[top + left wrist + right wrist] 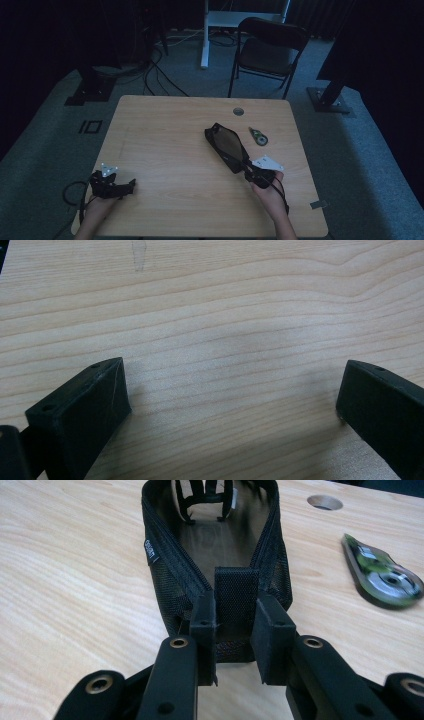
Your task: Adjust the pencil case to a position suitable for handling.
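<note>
A black mesh pouch (227,146) lies open on the wooden table (165,150), right of centre. In the right gripper view the pouch (220,555) gapes with its zipper undone, and my right gripper (235,630) is shut on the fabric tab at its near end. From above, that right gripper (249,170) sits at the pouch's near right end. A green-and-black tape dispenser (258,136) rests just right of the pouch, also seen as the dispenser (382,575). My left gripper (131,184) rests at the near left, and its jaws (235,405) stand wide apart over bare wood.
A round cable hole (238,111) is in the table's far right part. A black chair (270,50) and a white desk leg (204,35) stand beyond the table. Cables run over the floor at the far left.
</note>
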{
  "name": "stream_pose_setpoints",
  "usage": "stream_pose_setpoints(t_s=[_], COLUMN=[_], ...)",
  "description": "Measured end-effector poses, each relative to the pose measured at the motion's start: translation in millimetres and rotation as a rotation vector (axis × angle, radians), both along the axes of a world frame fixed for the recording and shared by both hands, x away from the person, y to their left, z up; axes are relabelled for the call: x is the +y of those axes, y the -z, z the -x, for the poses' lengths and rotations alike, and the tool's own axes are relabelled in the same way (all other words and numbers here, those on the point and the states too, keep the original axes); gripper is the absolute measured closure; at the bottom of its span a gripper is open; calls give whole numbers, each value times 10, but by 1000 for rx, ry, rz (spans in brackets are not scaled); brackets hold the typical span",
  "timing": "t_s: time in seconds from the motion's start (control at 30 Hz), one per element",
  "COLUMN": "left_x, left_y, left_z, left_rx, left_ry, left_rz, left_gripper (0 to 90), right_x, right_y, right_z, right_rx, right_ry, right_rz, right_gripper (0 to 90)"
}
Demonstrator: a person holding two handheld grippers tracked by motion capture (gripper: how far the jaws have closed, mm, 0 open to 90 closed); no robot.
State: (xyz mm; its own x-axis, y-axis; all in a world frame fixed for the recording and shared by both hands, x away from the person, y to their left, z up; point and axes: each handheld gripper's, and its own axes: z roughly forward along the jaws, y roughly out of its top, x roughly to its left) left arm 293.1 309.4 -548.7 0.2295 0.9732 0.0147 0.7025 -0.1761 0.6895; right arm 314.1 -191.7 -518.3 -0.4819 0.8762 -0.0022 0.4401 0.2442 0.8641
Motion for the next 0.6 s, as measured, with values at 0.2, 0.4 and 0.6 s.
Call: stream_pose_setpoints(t_s=[0.2,0.4,0.6], left_x=[0,0,0], left_y=[0,0,0], left_z=[0,0,0], left_rx=[0,0,0], left_ry=[0,1,0], left_rz=[0,0,-1], left_gripper=[6,6,6], right_x=[-61,-146,-221], right_y=[12,27,48], right_z=[193,357,491], right_rx=[-5,-10,-13], right_ry=[27,56,81], right_rz=[10,4,-11], right_gripper=[734,734,733])
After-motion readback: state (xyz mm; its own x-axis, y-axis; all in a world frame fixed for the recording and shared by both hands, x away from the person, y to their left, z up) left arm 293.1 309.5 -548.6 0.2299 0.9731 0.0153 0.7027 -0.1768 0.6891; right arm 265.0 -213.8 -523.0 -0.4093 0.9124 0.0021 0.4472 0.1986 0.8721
